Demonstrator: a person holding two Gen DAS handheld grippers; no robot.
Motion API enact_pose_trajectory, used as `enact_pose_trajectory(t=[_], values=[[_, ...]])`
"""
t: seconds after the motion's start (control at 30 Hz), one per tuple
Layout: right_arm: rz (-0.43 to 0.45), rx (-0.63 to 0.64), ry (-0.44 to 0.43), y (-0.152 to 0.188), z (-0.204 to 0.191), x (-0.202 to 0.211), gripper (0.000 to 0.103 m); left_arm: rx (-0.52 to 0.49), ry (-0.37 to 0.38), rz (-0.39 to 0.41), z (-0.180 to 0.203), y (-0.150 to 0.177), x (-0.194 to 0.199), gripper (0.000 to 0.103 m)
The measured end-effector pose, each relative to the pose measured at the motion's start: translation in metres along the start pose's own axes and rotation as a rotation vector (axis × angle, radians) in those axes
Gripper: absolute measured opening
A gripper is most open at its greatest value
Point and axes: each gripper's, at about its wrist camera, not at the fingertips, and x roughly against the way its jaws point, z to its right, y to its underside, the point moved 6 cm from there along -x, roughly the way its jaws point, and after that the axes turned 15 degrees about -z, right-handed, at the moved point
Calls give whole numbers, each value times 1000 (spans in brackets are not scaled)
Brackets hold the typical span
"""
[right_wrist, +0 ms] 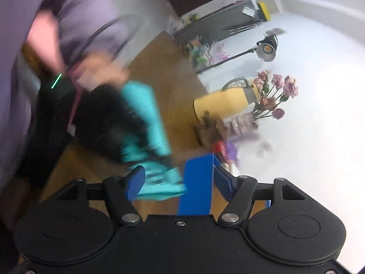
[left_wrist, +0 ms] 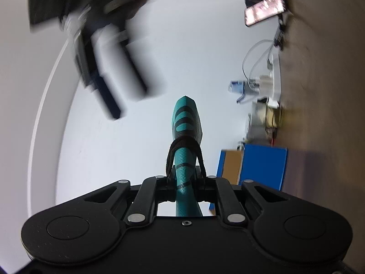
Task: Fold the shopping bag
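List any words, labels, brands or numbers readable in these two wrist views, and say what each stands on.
No text can be read in either view.
Phone: screen lit, content too blurred to read.
Teal shopping bag, clamped in the left hand-held gripper: dark stripes only, no letters.
Blue box: plain faces, no print visible.

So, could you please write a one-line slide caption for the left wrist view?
Left gripper shut on the folded teal shopping bag with its black handle strap, while the blurred right gripper hovers apart, upper left.
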Motion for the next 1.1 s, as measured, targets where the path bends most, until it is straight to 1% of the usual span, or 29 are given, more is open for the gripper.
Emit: enact_pose_trajectory(t=[0.07, 0.1, 0.13, 0.17, 0.2, 0.23, 0.27, 0.3, 0.37, 0.47, 0.53, 0.6, 0.67, 0.73, 0.8, 0.83, 0.87, 0.9, 0.97, 1.0, 1.03, 1.1], values=[[-64, 121, 115, 11, -36, -10, 73, 16, 9, 32, -1, -13, -5, 12], [-108, 148, 171, 17, -47, -17, 78, 19, 6, 53, -1, -19, -6, 12], [-135, 150, 211, 21, -53, -22, 80, 10, -7, 85, 2, -26, -5, 12], [-146, 145, 246, 26, -58, -24, 78, -1, -20, 118, 4, -33, -3, 12], [-153, 147, 271, 32, -65, -24, 72, -18, -28, 149, 9, -40, -1, 12], [-157, 156, 291, 38, -72, -22, 61, -28, -19, 177, 14, -47, 0, 12], [-163, 155, 317, 42, -78, -20, 54, -37, -9, 205, 19, -54, 1, 12], [-173, 138, 347, 43, -83, -19, 48, -44, 4, 229, 23, -61, 2, 12], [-204, 75, 406, 54, -92, -20, 31, -46, 53, 257, 31, -75, 0, 12], [-251, -17, 436, 72, -106, -20, 26, -77, 94, 316, 45, -87, -2, 12], [-281, -58, 441, 84, -115, -16, 17, -85, 121, 341, 52, -92, -3, 14], [-300, -104, 443, 97, -121, -11, 16, -119, 128, 367, 57, -92, -5, 15], [-313, -155, 454, 113, -125, -8, 15, -145, 140, 370, 59, -92, -8, 18], [-336, -205, 467, 130, -127, -5, 15, -156, 149, 337, 57, -86, -17, 19], [-364, -238, 481, 148, -127, -1, 15, -178, 132, 311, 57, -76, -24, 20], [-364, -251, 483, 155, -127, 2, 15, -192, 126, 298, 58, -70, -28, 22], [-362, -257, 484, 160, -128, 4, 15, -202, 122, 287, 59, -65, -32, 22], [-357, -252, 483, 161, -130, 7, 16, -204, 125, 276, 59, -61, -35, 22], [-354, -241, 481, 164, -135, 9, 16, -185, 127, 261, 58, -59, -37, 17], [-367, -236, 480, 163, -137, 6, 17, -169, 129, 245, 55, -60, -34, 14], [-381, -230, 478, 161, -139, 3, 17, -147, 123, 228, 54, -63, -36, 13], [-393, -265, 465, 153, -136, -3, 17, -130, 70, 214, 57, -71, -32, 11]])
